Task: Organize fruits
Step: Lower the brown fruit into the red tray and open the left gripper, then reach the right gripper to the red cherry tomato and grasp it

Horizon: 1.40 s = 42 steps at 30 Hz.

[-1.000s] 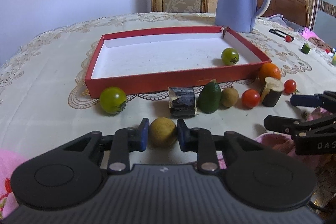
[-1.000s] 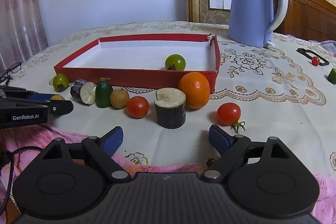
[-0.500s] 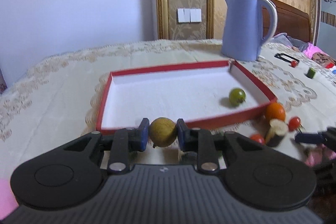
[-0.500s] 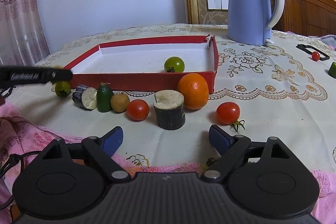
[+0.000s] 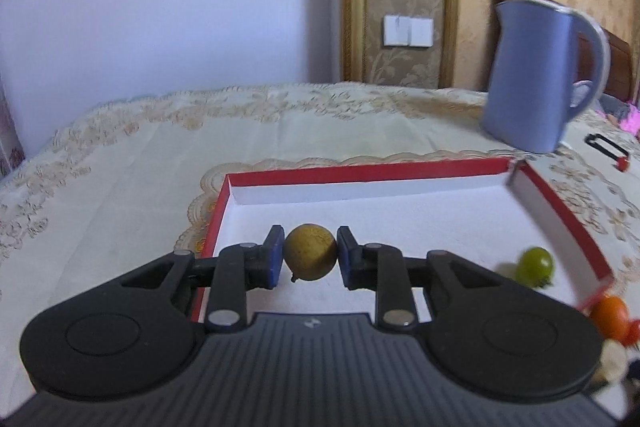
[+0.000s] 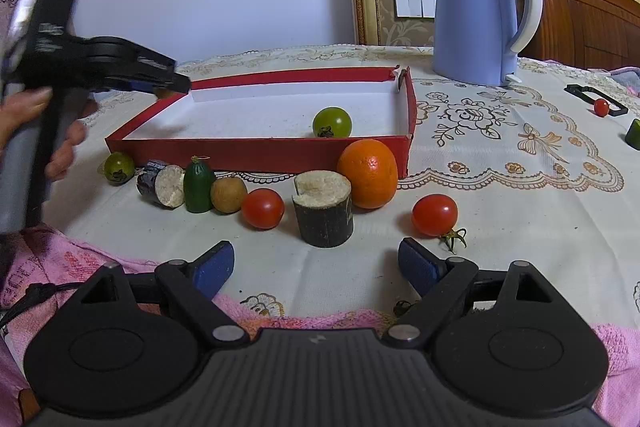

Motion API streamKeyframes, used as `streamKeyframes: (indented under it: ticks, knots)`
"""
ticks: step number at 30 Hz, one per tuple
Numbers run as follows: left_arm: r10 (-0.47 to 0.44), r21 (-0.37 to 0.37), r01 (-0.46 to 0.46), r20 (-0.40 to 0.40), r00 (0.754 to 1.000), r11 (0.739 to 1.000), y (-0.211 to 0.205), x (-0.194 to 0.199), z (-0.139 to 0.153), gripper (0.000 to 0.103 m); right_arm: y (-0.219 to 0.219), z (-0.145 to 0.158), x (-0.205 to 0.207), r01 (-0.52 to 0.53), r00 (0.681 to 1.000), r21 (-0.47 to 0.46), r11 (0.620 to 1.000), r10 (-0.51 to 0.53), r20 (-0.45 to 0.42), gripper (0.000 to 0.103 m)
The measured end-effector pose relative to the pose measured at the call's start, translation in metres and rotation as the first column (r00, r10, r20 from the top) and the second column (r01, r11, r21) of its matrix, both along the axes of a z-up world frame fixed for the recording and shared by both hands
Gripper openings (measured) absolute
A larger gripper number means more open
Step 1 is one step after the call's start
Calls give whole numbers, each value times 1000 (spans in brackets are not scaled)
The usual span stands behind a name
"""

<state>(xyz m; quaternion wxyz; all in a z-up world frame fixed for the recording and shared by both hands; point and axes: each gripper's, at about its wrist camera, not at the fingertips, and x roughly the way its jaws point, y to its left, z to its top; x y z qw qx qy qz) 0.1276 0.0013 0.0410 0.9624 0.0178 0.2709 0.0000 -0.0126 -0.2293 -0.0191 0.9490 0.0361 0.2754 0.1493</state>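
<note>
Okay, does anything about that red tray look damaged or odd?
Yes. The red tray's far right corner is split open, its walls parted and ragged-edged. Otherwise it sits flat, holding one green tomato.

Round tan longan (image 5: 310, 251) held aloft over red tray (image 5: 560, 211), left end. Green tomato (image 6: 332, 122) lies inside, right end. Orange (image 6: 368, 173), two red tomatoes (image 6: 263, 208) and others line the tray's front, outside.

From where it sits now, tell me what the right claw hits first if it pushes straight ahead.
Most likely the dark cut stump, which stands nearly centred ahead of the open right claw. The orange sits just behind it, then the red tray. Depth is hard to judge through the fisheye.
</note>
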Motion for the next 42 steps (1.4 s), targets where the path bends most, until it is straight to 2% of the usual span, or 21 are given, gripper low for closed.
streamKeyframes:
  ticks: [3, 12, 13, 16, 19, 20, 23, 29, 33, 35, 37, 42]
  knots:
    - [19, 22, -18, -36, 999, 1000, 1, 19, -10, 25, 0, 0, 0, 1, 1000, 2, 1000, -1, 0, 90]
    - [10, -1, -10, -108, 994, 1000, 2, 39, -28, 26, 0, 0, 0, 3, 1000, 7, 1000, -3, 1, 90]
    - [9, -4, -9, -113, 994, 1000, 3, 40, -30, 28, 0, 0, 0, 3, 1000, 6, 1000, -3, 1, 90]
    - [42, 18, -40, -98, 994, 999, 3, 40, -33, 48, 0, 0, 0, 4, 1000, 8, 1000, -4, 0, 90]
    - [48, -2, -48, -97, 994, 999, 7, 36, -30, 50, 0, 0, 1, 4, 1000, 11, 1000, -4, 1, 90]
    - [45, -13, -47, -100, 994, 999, 9, 34, -28, 55, 0, 0, 1, 3, 1000, 11, 1000, -3, 1, 90]
    - [46, -18, -48, -65, 997, 999, 14, 19, -16, 62, 0, 0, 1, 3, 1000, 12, 1000, -3, 1, 90]
    - [36, -38, -35, 14, 999, 999, 29, -40, 9, 63, -1, 0, 1, 3, 1000, 13, 1000, -3, 1, 90]
    - [30, -22, -28, 60, 998, 999, 31, -84, 7, 71, -1, 0, 1, 3, 1000, 12, 1000, -3, 1, 90]
    - [9, -29, -7, 57, 998, 1000, 31, -99, 2, 76, -1, 0, 1, 3, 1000, 10, 1000, -3, 1, 90]
    - [6, -40, -5, 38, 999, 999, 31, -108, -5, 77, -1, 0, 0, 3, 1000, 9, 1000, -3, 2, 90]
    - [-8, 6, 8, 5, 1000, 1000, 24, -113, -22, 77, 0, -1, 0, 3, 1000, 4, 1000, -3, 3, 90]
